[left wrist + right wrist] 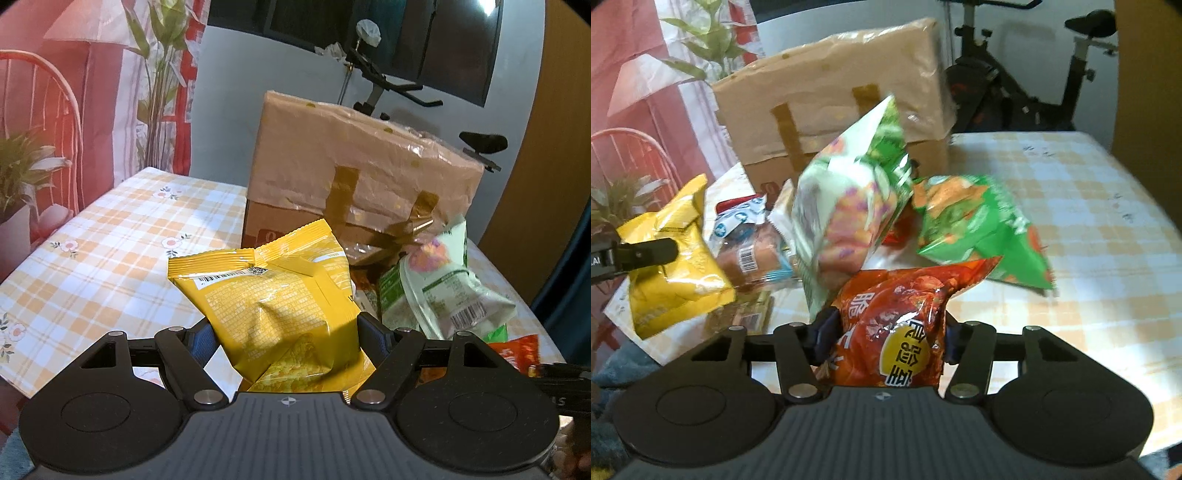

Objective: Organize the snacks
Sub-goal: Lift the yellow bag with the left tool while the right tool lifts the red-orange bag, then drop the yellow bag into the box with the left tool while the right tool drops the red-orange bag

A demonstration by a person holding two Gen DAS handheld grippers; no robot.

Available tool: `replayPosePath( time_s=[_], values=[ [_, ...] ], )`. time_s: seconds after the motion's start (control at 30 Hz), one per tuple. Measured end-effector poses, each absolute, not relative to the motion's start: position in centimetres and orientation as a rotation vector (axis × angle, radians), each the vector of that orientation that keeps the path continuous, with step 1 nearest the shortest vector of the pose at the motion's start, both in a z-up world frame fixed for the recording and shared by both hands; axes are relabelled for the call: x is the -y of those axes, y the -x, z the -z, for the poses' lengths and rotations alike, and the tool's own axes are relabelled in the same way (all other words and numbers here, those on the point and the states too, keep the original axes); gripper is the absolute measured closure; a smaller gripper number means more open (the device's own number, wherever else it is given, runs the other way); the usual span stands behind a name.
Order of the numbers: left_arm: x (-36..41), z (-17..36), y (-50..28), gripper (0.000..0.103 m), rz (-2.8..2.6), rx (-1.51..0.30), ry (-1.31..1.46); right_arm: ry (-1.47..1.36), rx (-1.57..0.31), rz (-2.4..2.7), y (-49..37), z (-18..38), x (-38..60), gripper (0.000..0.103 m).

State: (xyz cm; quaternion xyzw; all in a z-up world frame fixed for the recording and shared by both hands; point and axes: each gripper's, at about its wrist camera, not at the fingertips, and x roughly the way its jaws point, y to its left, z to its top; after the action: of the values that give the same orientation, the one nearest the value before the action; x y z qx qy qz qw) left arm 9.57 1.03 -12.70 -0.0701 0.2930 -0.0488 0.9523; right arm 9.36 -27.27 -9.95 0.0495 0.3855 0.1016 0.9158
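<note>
My left gripper [284,339] is shut on a yellow snack bag [269,302], held above the checked table; the bag also shows at the left of the right wrist view [676,258]. My right gripper [882,339] is shut on a red snack bag [897,317]. A pale green and white bag [849,214] stands tilted and blurred just beyond it, and shows in the left wrist view [436,280]. A bright green bag [982,229] lies to its right. A wrapped bread pack [753,254] and small packets lie between the bags.
A taped cardboard box [354,166] stands at the back of the table, also in the right wrist view [831,92]. The yellow checked tablecloth [110,236] stretches left of it and right [1089,221]. An exercise bike [1034,81] stands behind.
</note>
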Motion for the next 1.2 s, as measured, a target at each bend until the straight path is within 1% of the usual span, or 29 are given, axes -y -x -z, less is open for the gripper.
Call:
replayPosePath(
  time_s=[0.47,0.63,0.9,1.2],
  values=[
    [-1.9,10.8,-8.6,0.024,0.047,-0.508,0.135,0.007,-0.62,-0.111,-7.3,5.1,28.4,0.048],
    [-2.7,9.6,-9.0,0.024,0.019,-0.506,0.145,0.039,-0.54,-0.109,-7.3,3.6,28.6,0.048],
    [-3.3,8.4,-9.9,0.024,-0.028,-0.522,0.113,0.054,-0.496,-0.094,-7.9,2.7,29.1,0.048],
    [-4.4,4.0,-11.6,0.024,-0.043,-0.423,0.101,0.009,-0.366,-0.056,-8.9,-1.3,31.8,0.048]
  ],
)
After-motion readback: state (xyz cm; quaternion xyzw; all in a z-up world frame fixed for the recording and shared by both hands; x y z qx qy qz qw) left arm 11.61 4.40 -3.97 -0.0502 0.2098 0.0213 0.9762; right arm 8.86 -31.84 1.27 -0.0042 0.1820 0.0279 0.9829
